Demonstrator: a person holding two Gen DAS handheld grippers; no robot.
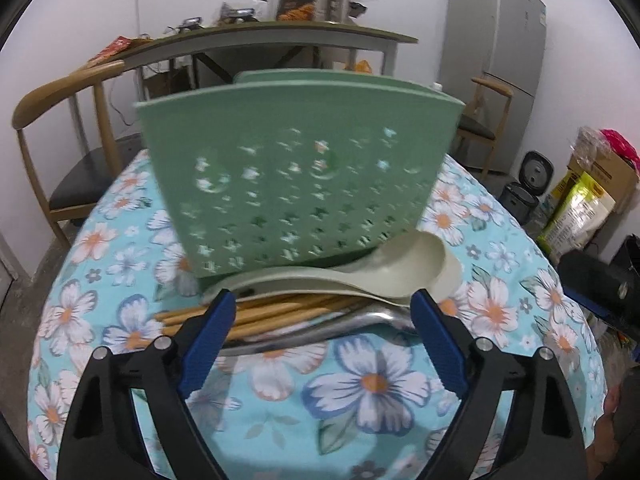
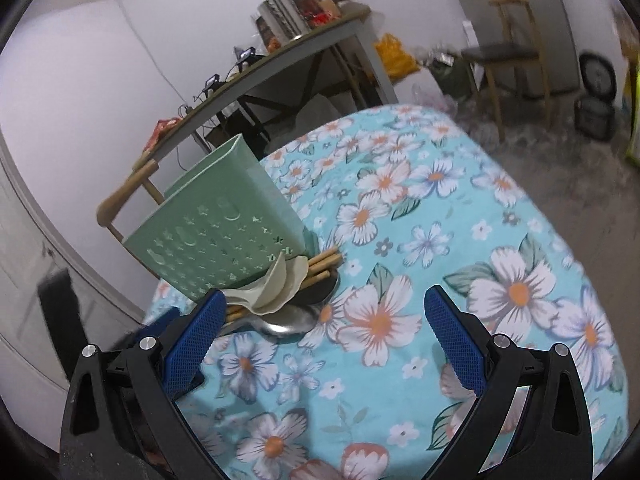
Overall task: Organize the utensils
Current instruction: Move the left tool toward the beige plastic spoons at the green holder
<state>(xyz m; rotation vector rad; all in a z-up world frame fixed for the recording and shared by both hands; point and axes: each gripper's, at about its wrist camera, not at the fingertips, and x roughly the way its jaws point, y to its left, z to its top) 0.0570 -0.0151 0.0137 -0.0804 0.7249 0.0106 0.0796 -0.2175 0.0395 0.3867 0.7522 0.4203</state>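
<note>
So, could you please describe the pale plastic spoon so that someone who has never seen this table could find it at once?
Start at the round table with the blue floral cloth and find the tall green plastic holder with star-shaped holes. A pile of utensils lies at its foot. The cream plastic spoon lies on top, broad and matte, unlike the thin wooden chopsticks and shiny metal spoon beneath it.

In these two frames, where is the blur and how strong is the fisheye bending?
Left wrist view: green holder is motion-smeared, the left tool sharp. Right wrist view: far chair and floor are streaked, the tablecloth nearby clearer. Both views bow straight edges strongly.
</note>
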